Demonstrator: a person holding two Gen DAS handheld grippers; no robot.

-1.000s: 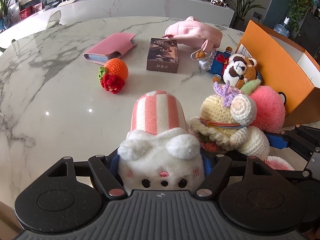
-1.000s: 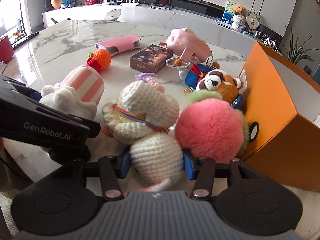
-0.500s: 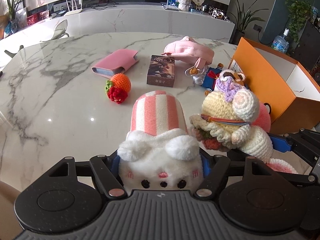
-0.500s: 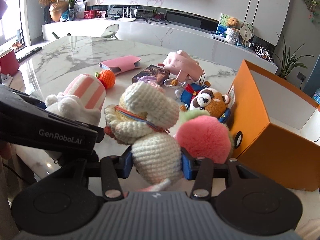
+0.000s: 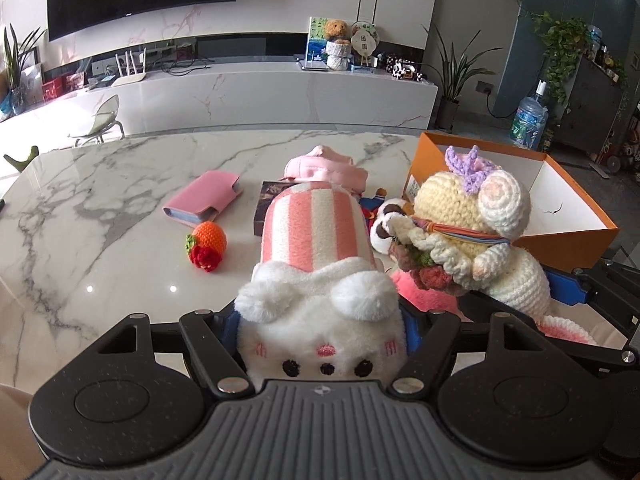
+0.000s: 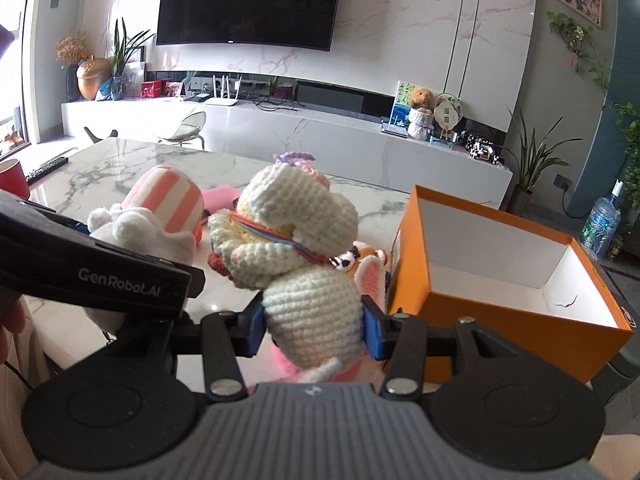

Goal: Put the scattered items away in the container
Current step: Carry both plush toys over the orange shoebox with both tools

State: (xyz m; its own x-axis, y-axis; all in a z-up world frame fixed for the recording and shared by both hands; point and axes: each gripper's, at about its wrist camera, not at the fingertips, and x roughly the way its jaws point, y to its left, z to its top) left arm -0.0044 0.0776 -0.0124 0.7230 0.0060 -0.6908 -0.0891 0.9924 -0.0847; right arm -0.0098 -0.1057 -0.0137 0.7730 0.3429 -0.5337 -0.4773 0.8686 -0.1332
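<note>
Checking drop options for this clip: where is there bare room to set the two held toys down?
The orange box shows a bare white inside. The marble table is bare left of the pink wallet and crochet orange. It is crowded between the brown card box, pink pouch and the box's left wall.

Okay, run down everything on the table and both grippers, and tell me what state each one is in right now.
left gripper: shut on striped plush.
striped plush: held, off the table.
right gripper: shut on crochet doll.
crochet doll: held, lifted.
orange box: open, nothing visible inside.
pink card holder: closed, lying flat.
crochet orange: lying on the table.
</note>
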